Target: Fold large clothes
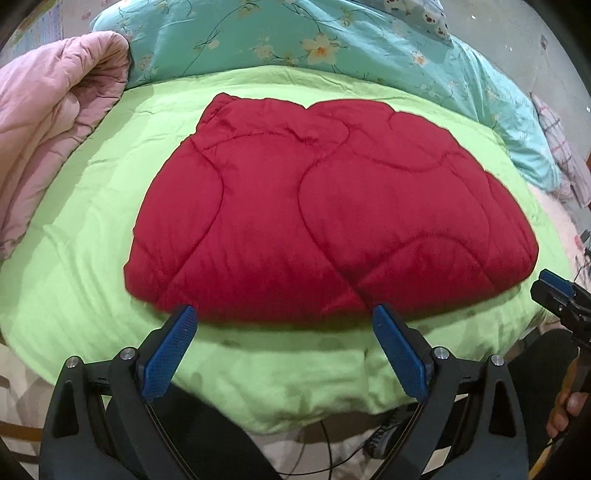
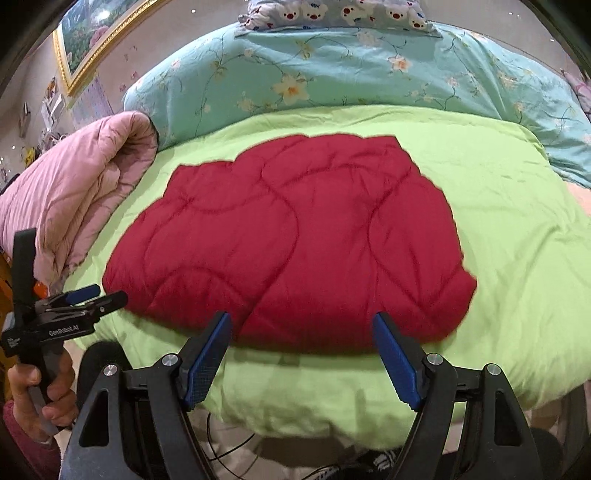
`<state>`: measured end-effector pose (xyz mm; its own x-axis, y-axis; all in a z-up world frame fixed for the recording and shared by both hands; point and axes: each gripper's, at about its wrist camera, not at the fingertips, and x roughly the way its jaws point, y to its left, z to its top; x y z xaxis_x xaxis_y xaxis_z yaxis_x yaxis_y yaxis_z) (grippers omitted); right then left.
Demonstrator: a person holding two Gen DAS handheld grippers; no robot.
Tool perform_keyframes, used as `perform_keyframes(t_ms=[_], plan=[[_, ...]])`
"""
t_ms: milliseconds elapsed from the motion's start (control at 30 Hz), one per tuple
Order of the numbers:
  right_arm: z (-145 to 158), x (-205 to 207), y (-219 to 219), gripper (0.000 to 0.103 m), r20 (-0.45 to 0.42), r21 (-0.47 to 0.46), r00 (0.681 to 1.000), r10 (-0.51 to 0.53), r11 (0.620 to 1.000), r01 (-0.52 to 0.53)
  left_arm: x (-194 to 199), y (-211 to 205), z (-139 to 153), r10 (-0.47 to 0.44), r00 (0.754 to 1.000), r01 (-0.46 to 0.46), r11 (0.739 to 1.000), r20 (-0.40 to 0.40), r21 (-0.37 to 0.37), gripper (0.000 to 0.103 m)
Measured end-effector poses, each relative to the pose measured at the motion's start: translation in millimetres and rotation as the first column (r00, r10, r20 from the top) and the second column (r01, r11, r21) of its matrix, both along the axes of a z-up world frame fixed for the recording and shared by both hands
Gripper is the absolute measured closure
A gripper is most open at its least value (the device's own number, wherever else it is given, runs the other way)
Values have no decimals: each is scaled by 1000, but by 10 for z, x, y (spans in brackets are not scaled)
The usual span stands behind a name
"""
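A red quilted garment (image 1: pixel 325 210) lies folded flat on a lime-green cover (image 1: pixel 85 258). It also shows in the right wrist view (image 2: pixel 291 243). My left gripper (image 1: pixel 284 314) is open and empty, its blue fingertips just at the garment's near edge. My right gripper (image 2: pixel 301 321) is open and empty, also at the near edge. The right gripper shows at the right edge of the left wrist view (image 1: pixel 557 295). The left gripper shows at the left of the right wrist view (image 2: pixel 92 295), held in a hand.
A pink quilt (image 1: pixel 48 110) is bunched at the left of the bed. A teal floral duvet (image 1: pixel 332 40) lies behind. A bear-print pillow (image 2: pixel 340 13) sits at the head. Cables (image 2: pixel 229 450) lie on the floor below the bed's near edge.
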<state>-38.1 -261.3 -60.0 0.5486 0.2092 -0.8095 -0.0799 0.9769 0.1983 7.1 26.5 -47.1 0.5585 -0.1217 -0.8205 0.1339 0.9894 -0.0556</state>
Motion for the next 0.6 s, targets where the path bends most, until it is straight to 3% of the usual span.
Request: perform_keyframes(t_ms=[367,533,600], plan=[[-240,-270,58,18,-74,2,997,0,1000,0,-218,-133,-71,-15,1000,16,999,-23,51,6],[-20,-310,93,17,-35,-12,999,23,1000,-23,-304,-102,168,-7,1000,6,999,26,50,6],[180,-332,117,7,2,-22,999,39,999,-39,-332,-84,338,-7,998,3,998,62,63,3]])
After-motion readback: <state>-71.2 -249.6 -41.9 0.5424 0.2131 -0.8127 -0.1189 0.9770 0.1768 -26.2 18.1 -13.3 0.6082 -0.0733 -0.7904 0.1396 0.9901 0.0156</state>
